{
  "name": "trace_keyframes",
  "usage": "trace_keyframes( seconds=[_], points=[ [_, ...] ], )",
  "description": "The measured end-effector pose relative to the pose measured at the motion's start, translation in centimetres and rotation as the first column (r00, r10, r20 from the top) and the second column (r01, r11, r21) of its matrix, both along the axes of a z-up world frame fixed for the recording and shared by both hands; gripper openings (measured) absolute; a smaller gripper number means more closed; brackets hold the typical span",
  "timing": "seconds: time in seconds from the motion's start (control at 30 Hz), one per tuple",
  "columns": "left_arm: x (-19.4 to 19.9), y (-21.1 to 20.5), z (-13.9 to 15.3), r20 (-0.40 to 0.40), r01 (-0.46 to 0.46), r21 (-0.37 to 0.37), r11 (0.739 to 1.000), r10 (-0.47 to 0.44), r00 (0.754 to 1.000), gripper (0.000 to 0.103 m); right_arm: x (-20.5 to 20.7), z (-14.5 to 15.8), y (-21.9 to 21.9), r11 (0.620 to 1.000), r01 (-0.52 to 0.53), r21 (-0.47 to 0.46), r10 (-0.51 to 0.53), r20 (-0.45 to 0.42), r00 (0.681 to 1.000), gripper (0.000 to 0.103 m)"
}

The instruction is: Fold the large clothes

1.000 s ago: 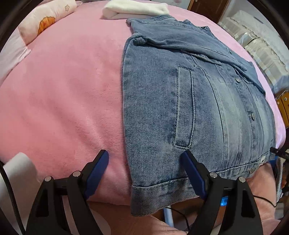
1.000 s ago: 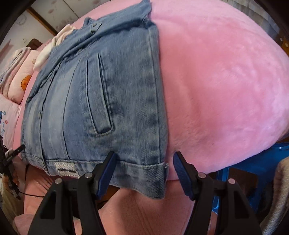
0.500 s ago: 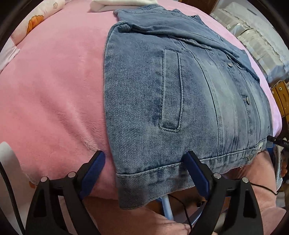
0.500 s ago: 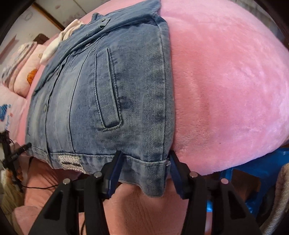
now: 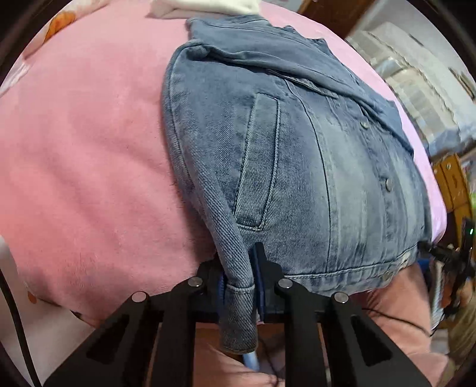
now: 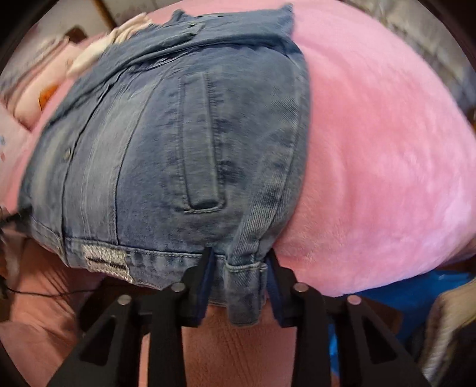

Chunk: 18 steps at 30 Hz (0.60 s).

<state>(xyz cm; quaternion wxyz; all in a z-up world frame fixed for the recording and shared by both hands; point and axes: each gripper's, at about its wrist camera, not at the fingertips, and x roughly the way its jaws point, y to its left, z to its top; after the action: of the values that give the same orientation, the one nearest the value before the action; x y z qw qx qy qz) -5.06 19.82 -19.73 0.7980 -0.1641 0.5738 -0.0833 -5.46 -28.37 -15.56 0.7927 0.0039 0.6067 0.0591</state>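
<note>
- The jacket (image 5: 297, 154) lay flat on the pink blanket (image 5: 89, 154), its hem hanging over the near edge.
- The left gripper (image 5: 239, 285) was nearly closed, its blue pads pinching a bunched corner of the hem; denim drooped below the fingers.
- The right gripper (image 6: 239, 268) was narrowed onto the jacket's (image 6: 166, 148) other hem corner, with a fold of denim between the pads (image 6: 275, 285) and both pads touching it.
- A white cloth (image 5: 208, 6) sat beyond the collar.
</note>
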Motion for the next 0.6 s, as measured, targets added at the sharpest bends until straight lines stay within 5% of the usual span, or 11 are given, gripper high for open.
trace_keyframes(
  seconds=[0.1, 0.23, 0.6],
  points=[
    [0.2, 0.9, 0.3, -0.015, -0.046, -0.092, 0.995, 0.045, 0.999, 0.012, -0.3, 1.3, 0.4, 1.000, -0.003, -0.003, 0.003, 0.029, 1.000, 0.022],
    [0.3, 1.9, 1.2, -0.016, -0.098, -0.228, 0.969, 0.097, 0.995, 0.011, -0.4, 3.9, -1.3, 0.991, 0.046, 0.128, -0.056, 0.075, 0.996, 0.016],
    [5.4, 3.3, 9.0, 0.055, -0.217, -0.515, 0.829, 0.285, 0.957, 0.010, 3.2, 12.5, -1.9, 0.904, 0.113, 0.413, -0.224, 0.230, 0.947, 0.015]
  ],
)
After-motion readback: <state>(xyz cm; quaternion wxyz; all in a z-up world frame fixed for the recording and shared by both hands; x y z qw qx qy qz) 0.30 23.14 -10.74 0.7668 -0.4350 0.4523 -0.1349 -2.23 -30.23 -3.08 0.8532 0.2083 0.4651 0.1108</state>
